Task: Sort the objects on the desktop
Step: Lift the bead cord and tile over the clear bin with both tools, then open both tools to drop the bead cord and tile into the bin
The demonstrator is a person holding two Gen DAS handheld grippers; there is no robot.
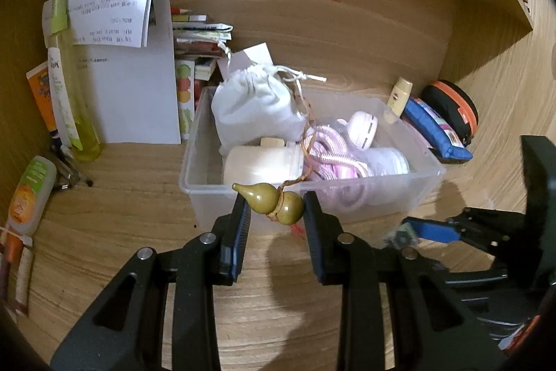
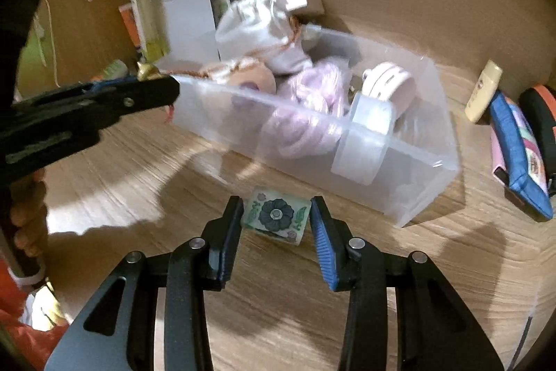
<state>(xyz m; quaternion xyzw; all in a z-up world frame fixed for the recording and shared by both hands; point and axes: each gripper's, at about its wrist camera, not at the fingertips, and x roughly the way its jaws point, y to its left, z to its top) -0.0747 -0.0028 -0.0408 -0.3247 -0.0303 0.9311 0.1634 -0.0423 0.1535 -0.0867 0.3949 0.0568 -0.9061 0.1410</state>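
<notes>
My left gripper (image 1: 274,204) is shut on a small olive-green gourd charm (image 1: 264,197), which lies sideways between its tips in front of the near wall of a clear plastic bin (image 1: 208,204). A brown cord runs from the charm into the bin. The bin holds a white drawstring pouch (image 1: 253,103), a pink coiled cord (image 1: 330,159) and white round items. My right gripper (image 2: 277,202) is shut on a flower-printed square block (image 2: 276,221) just in front of the bin (image 2: 417,183). The left gripper (image 2: 166,89) shows at the bin's left corner.
A blue pouch (image 1: 438,127), a black-and-orange round case (image 1: 455,106) and a small cream bottle (image 1: 399,96) lie right of the bin. A tall yellow bottle (image 1: 69,93), folded papers (image 1: 132,58) and tubes (image 1: 31,193) stand left. A wooden back wall is close behind.
</notes>
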